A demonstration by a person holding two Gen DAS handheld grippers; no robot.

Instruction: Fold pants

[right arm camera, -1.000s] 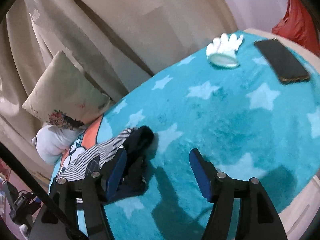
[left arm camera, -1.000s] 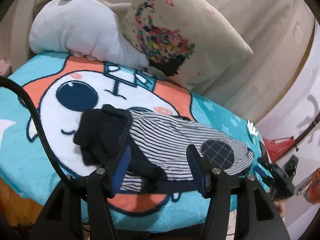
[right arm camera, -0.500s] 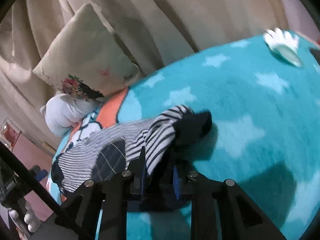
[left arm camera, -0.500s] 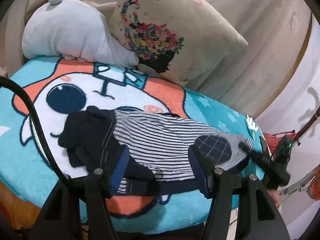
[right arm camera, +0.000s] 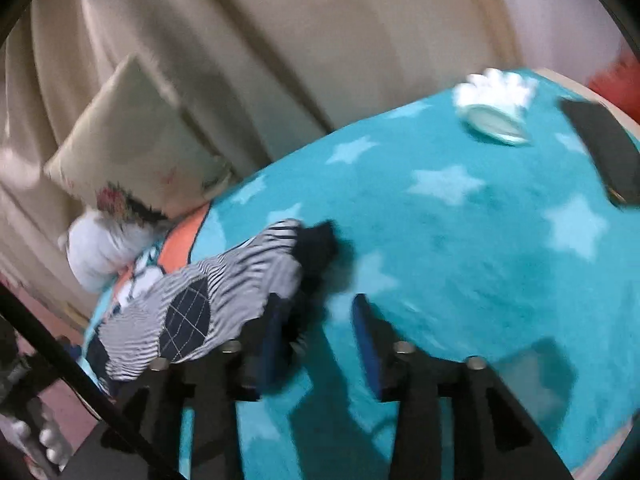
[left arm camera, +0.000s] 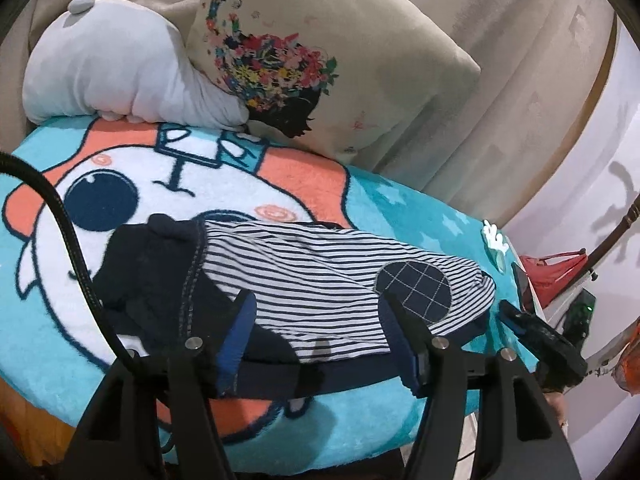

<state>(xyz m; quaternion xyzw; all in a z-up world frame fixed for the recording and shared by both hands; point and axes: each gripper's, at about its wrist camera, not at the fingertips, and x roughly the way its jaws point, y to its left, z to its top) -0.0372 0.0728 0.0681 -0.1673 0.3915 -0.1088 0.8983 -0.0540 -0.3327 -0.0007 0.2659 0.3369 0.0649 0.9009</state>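
The striped pants (left arm camera: pixel 320 276) with navy cuffs and a checked knee patch lie on the teal cartoon blanket (left arm camera: pixel 280 432). My left gripper (left arm camera: pixel 320 320) is open, its blue-padded fingers (left arm camera: pixel 236 332) hovering over the near edge of the pants. The right wrist view is blurred: the pants (right arm camera: pixel 224 296) lie left of centre, and my right gripper (right arm camera: pixel 320 332) is open, its left finger at the dark cuff end (right arm camera: pixel 316 244). The right gripper also shows at the pants' right end in the left wrist view (left arm camera: pixel 532 332).
A grey plush (left arm camera: pixel 112 68) and a floral cushion (left arm camera: pixel 320 60) rest at the blanket's far side against a beige curtain. A white hand-shaped object (right arm camera: pixel 496 100) and a dark phone (right arm camera: pixel 604 144) lie on the starred end. The blanket's edge drops off close below me.
My right gripper was shut on the cuff end half a second ago; it has opened and let go, and the view swung back right. My left gripper stayed open over the pants.
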